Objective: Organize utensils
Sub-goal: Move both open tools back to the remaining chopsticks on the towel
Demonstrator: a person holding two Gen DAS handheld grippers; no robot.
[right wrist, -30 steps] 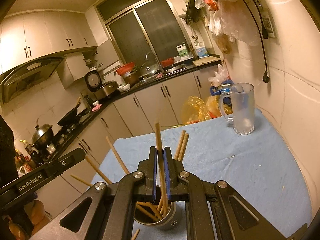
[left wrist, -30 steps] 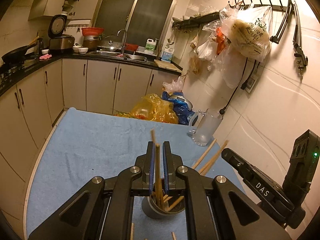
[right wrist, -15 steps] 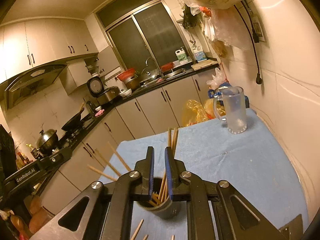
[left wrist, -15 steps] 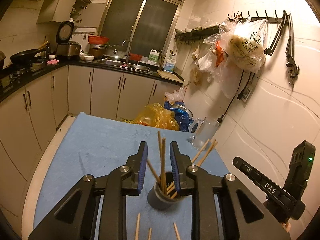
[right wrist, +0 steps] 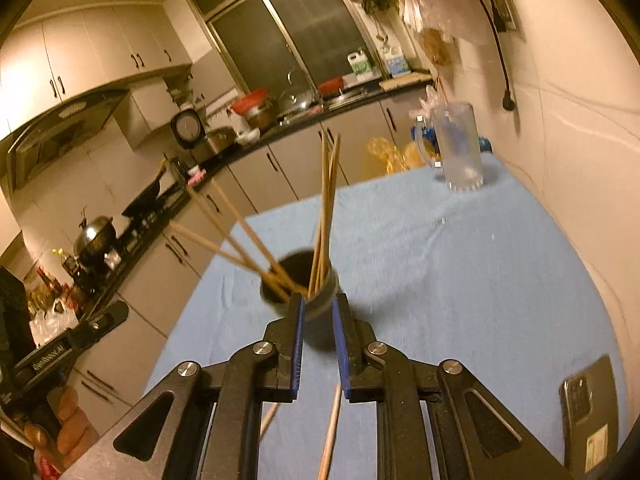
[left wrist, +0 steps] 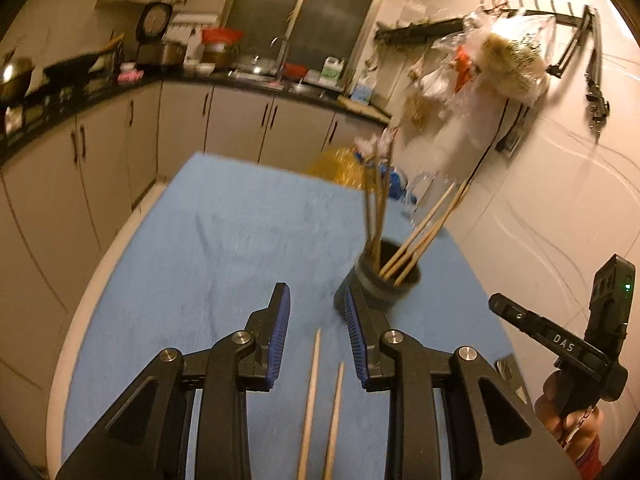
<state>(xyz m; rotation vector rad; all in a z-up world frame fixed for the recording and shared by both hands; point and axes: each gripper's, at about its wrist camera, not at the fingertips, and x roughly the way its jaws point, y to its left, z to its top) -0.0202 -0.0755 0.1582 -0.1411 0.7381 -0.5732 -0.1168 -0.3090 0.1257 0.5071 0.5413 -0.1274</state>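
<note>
A dark cup [left wrist: 378, 280] stands on the blue cloth [left wrist: 224, 248] with several wooden chopsticks [left wrist: 416, 236] leaning in it. My left gripper [left wrist: 315, 292] hovers short of the cup and to its left, its jaws opening with nothing gripped. Two loose chopsticks [left wrist: 312, 396] lie on the cloth below it. In the right wrist view the cup [right wrist: 316, 304] sits just beyond my right gripper [right wrist: 319, 299], whose jaws stand slightly apart and hold nothing. Another loose chopstick [right wrist: 331, 432] lies on the cloth under this gripper.
A glass mug [right wrist: 456, 152] stands at the far right of the table by the tiled wall. A phone [right wrist: 588, 412] lies on the near right of the cloth [right wrist: 460, 280]. Bags [left wrist: 500, 56] hang on the wall. Kitchen cabinets [left wrist: 100, 152] line the left and back.
Both grippers have let go of the chopsticks they held over the cup, opened, and drawn back and down. The cup now stands ahead of them, and loose chopsticks on the cloth have come into view.
</note>
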